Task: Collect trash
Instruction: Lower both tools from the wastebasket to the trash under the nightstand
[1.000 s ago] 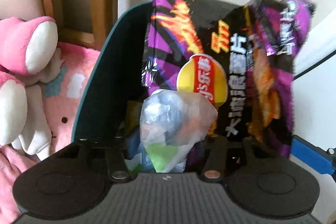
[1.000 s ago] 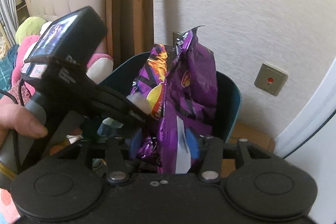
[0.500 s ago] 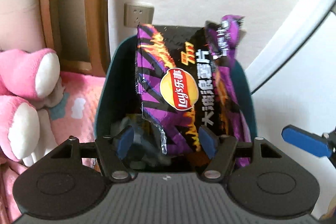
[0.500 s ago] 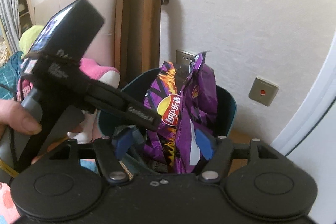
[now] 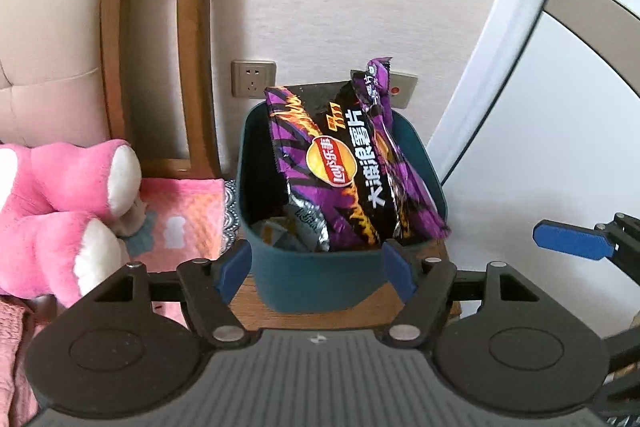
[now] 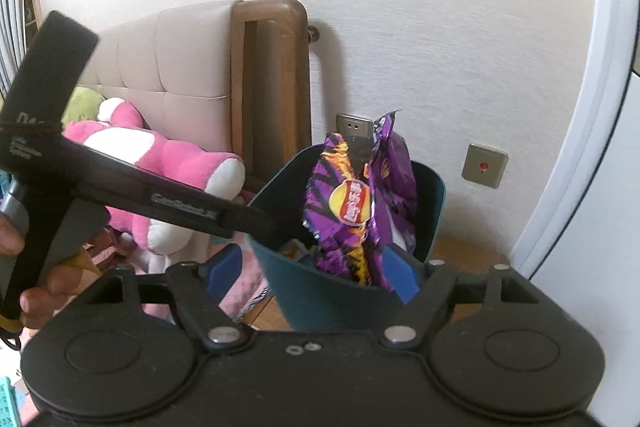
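Observation:
A purple chip bag (image 5: pixel 352 187) stands upright in a teal bin (image 5: pixel 320 283), with its top sticking out above the rim. A silver wrapper (image 5: pixel 308 223) and other scraps lie beside it inside. My left gripper (image 5: pixel 318 269) hovers in front of and above the bin; its jaws are opening and its blue pads touch nothing. In the right wrist view, the right gripper (image 6: pixel 312 273) also hangs short of the bin (image 6: pixel 320 291) and the chip bag (image 6: pixel 360 203), jaws opening and empty. One of its blue fingers (image 5: pixel 572 239) shows at the right edge of the left wrist view.
The bin sits on a small wooden stand (image 5: pixel 248 311) against the wall. A pink plush toy (image 5: pixel 68 195) lies on the bed to the left, below a wooden headboard (image 5: pixel 160 47). A white door frame (image 5: pixel 500 59) curves on the right. A hand (image 6: pixel 40 291) holds the left tool's black body (image 6: pixel 180 207).
Both grippers pulled back and up from the bin, and their jaws spread apart. The clear plastic bag left the left jaws and the chip bag left the right jaws; the chip bag now stands in the bin.

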Tool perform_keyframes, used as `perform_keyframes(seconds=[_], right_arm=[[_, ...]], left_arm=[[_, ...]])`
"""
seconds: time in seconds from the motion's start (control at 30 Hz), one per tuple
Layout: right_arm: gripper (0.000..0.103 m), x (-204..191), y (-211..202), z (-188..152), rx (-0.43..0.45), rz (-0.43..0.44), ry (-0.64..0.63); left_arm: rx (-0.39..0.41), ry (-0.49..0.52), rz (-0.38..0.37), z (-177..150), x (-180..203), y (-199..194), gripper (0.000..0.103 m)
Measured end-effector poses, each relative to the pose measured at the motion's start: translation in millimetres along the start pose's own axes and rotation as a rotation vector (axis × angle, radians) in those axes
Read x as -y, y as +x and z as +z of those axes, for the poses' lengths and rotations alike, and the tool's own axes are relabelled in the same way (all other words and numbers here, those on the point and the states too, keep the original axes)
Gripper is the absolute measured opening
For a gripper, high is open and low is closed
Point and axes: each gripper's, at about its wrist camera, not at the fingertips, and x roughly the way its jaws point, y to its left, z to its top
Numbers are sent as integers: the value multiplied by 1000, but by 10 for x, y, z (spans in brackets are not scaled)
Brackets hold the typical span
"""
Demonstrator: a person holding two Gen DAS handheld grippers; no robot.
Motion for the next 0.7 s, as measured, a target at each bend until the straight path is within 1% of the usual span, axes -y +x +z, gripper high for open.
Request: perform_keyframes(seconds=[0.03, 0.13, 0.3, 0.43, 0.57, 0.63, 0.7], right_arm=[[79, -27, -34, -32, 1, 1, 7], [82, -98, -115, -151, 2, 9, 32], [88, -153, -130, -372, -12, 23, 81], [93, -158, -54, -590, -35, 29, 107], [96, -132, 82, -848, -68, 26, 125], [97, -105, 185, -1008, -92, 20, 128], [97, -78, 302, -1172, -118, 16, 131]], left_arm=[[2, 7, 1, -45, -20, -21, 72], [9, 20, -9, -198, -75, -110, 78], [0, 23, -15, -470, -128, -124, 79], [-23, 13, -11, -740, -147, 1, 80], [-56, -2, -5, -1050, -170, 237, 81], [-46, -22, -8, -1190, -189, 330, 81], [-60, -28, -20, -1321, -193, 463, 84]])
